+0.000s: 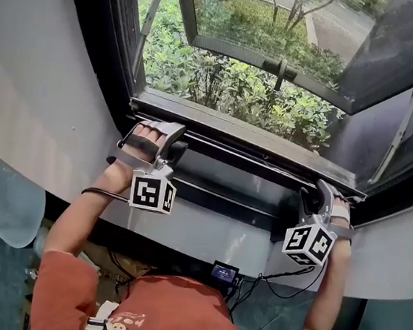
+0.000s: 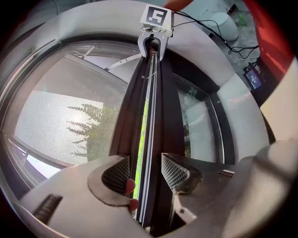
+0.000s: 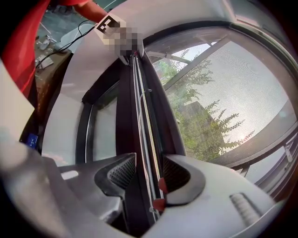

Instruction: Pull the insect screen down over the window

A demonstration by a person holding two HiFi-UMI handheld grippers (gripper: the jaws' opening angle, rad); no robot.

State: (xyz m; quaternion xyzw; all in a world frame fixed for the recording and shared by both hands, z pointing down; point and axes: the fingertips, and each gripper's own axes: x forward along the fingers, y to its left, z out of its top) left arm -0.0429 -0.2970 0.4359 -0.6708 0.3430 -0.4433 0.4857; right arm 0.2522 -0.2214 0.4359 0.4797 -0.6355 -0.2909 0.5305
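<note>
Evenly, both claws on screen bar

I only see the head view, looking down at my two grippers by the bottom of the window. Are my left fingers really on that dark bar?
Observer: Yes. In the left gripper view, the left gripper has the dark bar between its fingers, one on each side.
Operator: And my right one?
Observer: Same. The right gripper is closed on that bar too.
Operator: Is the net there? I just see plants.
Observer: Yes, fine mesh shows beside the bar, with trees behind it.
</note>
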